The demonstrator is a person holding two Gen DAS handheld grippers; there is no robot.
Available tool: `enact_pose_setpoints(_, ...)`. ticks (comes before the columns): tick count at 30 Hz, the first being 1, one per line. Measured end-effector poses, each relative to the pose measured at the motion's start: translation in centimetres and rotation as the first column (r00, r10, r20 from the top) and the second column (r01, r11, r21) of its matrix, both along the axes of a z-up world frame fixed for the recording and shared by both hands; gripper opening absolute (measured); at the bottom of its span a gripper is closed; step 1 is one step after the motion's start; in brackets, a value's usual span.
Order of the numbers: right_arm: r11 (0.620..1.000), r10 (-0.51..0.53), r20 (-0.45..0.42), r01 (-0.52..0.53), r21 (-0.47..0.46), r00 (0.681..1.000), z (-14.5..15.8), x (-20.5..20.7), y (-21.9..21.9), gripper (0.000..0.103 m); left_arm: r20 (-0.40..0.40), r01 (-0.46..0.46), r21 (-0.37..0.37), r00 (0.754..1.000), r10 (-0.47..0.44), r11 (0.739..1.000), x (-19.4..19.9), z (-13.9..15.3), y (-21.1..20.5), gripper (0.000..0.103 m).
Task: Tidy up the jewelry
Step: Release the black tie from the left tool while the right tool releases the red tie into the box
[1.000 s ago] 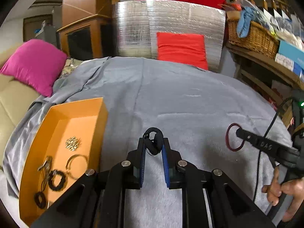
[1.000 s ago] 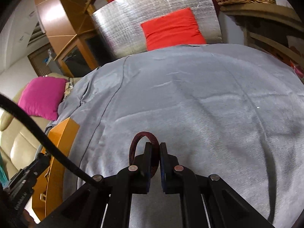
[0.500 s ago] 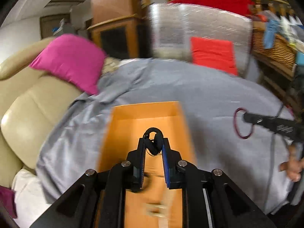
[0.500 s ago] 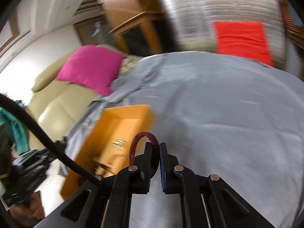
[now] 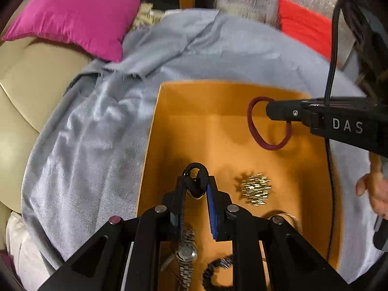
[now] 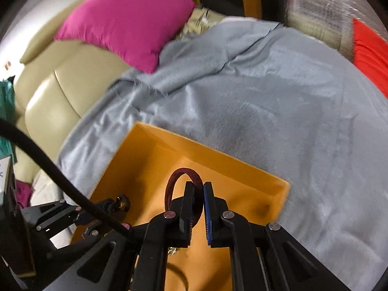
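Observation:
An orange box (image 5: 169, 126) lies on the grey cloth; it also shows in the right wrist view (image 6: 150, 160). My left gripper (image 5: 196, 181) is shut on a black hair tie (image 5: 195, 169) and hangs over the box's floor. My right gripper (image 6: 198, 189) is shut on a dark red hair tie (image 6: 180, 173) over the box; from the left wrist view that tie (image 5: 257, 135) hangs from the right gripper (image 5: 269, 109) above the box's far right part. In the box lie a gold brooch (image 5: 255, 189), a metal watch (image 5: 186, 254) and a black bracelet (image 5: 215, 269).
A grey cloth (image 5: 92, 145) covers the table (image 6: 291, 111). A magenta cushion (image 5: 75, 14) rests on a beige sofa (image 5: 26, 77) to the left. A red cushion (image 5: 303, 24) leans on a silver panel at the back right. A black cable (image 6: 48, 160) crosses low left.
Both grippers have swung left from above the bare cloth to above the orange box, each still holding its hair tie. The box contents have come into close view.

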State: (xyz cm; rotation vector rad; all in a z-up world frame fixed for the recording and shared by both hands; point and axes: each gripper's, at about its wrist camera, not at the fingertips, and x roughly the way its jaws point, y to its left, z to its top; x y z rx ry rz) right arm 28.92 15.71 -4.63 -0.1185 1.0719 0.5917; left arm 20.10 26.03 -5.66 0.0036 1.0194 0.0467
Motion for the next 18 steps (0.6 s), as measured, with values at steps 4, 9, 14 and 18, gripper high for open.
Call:
enact_pose_setpoints(4, 0.995, 0.032, -0.008, -0.032, -0.092, 0.999, -2.0, 0.9, 1.5, 0.009, -0.049, -0.016, 0.057, 0.999, 0.018, 0.998, 1.3, -1.9, -0.1, 0.018)
enact_pose_setpoints(9, 0.993, 0.008, -0.055, -0.015, -0.116, 0.998, -2.9, 1.9, 1.6, 0.013, -0.05, -0.017, 0.095, 0.999, 0.022, 0.995, 1.5, -1.9, -0.3, 0.02)
enact_pose_setpoints(14, 0.998, -0.016, -0.034, 0.014, -0.054, 0.999, -0.9, 0.8, -0.3, 0.047, 0.008, -0.018, 0.114, 1.0, 0.017, 0.993, -0.3, 0.0, -0.9, 0.052)
enact_pose_setpoints(18, 0.997, -0.065, 0.027, 0.064, 0.047, 0.998, 2.7, -2.2, -3.5, 0.057, 0.106, -0.046, 0.16, 0.994, 0.029, 0.986, -3.8, 3.3, -1.8, 0.065)
